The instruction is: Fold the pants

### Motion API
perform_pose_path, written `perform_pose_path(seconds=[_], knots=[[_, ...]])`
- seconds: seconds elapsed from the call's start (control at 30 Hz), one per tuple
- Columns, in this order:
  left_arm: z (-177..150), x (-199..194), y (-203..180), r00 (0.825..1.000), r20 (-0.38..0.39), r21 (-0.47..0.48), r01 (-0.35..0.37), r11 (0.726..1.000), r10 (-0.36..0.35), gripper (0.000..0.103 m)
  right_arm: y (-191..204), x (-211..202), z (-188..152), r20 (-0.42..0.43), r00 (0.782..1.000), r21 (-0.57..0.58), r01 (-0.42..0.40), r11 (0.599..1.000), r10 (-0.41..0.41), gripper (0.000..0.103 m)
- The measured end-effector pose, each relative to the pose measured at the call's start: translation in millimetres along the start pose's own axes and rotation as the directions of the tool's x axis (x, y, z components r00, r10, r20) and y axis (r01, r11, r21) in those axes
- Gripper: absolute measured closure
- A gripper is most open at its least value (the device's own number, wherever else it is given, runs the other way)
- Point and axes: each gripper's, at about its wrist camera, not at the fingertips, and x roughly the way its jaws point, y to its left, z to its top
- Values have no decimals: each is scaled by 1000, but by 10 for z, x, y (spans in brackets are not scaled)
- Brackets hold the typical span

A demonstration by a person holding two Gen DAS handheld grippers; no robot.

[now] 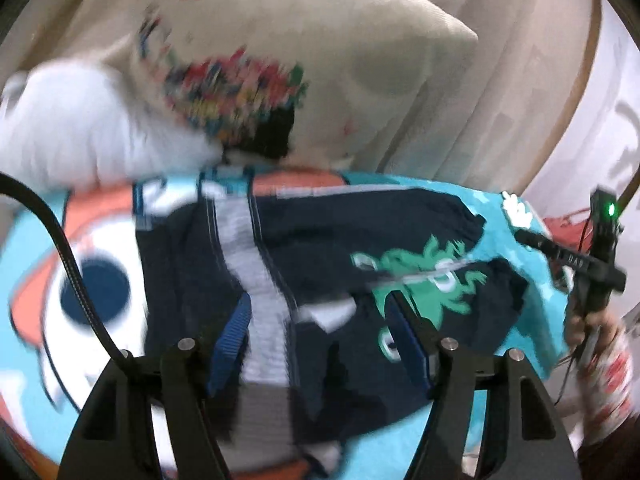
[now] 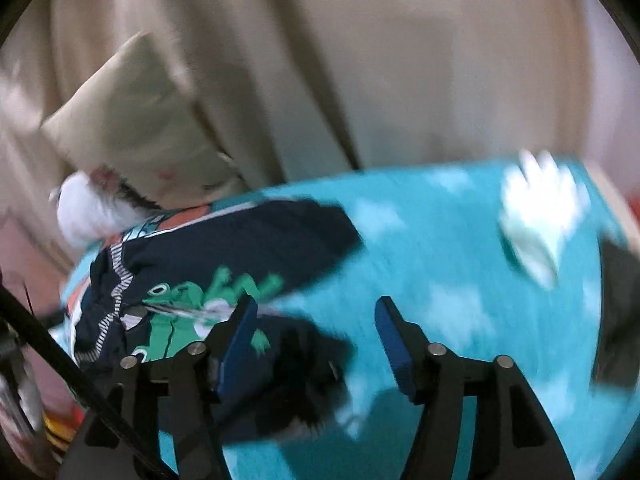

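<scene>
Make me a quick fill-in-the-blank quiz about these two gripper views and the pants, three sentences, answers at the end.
1. The pants are dark navy with a ____ frog print.
2. They lie on a blanket whose main colour is ____.
3. The left gripper and the right gripper both have their jaws ____, gripping nothing.

Missing words: green; turquoise; open
</scene>
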Motion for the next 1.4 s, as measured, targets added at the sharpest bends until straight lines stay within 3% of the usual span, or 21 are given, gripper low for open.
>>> perform_pose_path(seconds=[0.13, 0.3, 0.47, 0.57, 0.67, 0.77, 0.83, 0.87, 0.9, 0.93, 0.97, 1.0, 1.03, 1.2, 1.4], knots=[[386, 324, 18, 998, -63, 92, 2, 996, 3, 34, 331, 325, 417, -37, 999, -188, -26, 982, 19, 29], [698, 850, 132, 986, -163, 162, -5, 987, 32, 34, 703, 853, 690, -128, 992, -377, -48, 925, -1, 29], [842, 1390, 236, 966, -246, 252, -16, 968, 80, 34, 904, 1416, 781, -232, 968, -535, -42, 844, -99, 29], [880, 1667, 243, 952, -291, 308, -5, 951, 99, 34, 932, 1660, 858, -259, 957, -578, -46, 815, -129, 29], [876, 1851, 257, 940, -328, 336, 25, 941, 92, 34, 907, 1921, 905, -307, 942, -583, -74, 809, -135, 29], [873, 1879, 287, 940, -337, 328, 60, 943, 58, 34, 837, 2039, 973, -326, 941, -549, -108, 829, -93, 19], [847, 1834, 302, 940, -339, 312, 80, 947, 32, 47, 745, 2080, 1005, -355, 933, -492, -133, 860, -58, 18], [818, 1788, 296, 939, -344, 296, 115, 948, -7, 65, 697, 2067, 1009, -363, 931, -453, -143, 880, -36, 23], [793, 1753, 284, 938, -346, 291, 133, 947, -25, 81, 682, 2038, 996, -373, 928, -433, -160, 887, -14, 37], [761, 1699, 262, 941, -338, 291, 137, 947, -32, 86, 679, 1996, 989, -376, 927, -419, -176, 891, 6, 48], [736, 1654, 245, 945, -326, 294, 131, 947, -30, 91, 659, 1938, 988, -397, 916, -383, -214, 898, 49, 80], [710, 1596, 220, 951, -308, 296, 119, 948, -24, 93, 624, 1905, 992, -423, 901, -341, -252, 906, 92, 95], [684, 1529, 195, 957, -291, 294, 107, 950, -18, 93, 600, 1868, 978, -431, 896, -311, -262, 914, 111, 95], [594, 1091, 106, 979, -202, 279, 78, 957, -21, 95, 657, 1554, 852, -366, 929, -352, -195, 915, 57, 96], [407, 422, 124, 993, -108, 244, 75, 967, -49, 95, 925, 841, 689, -240, 970, -407, -138, 903, 40, 96]])
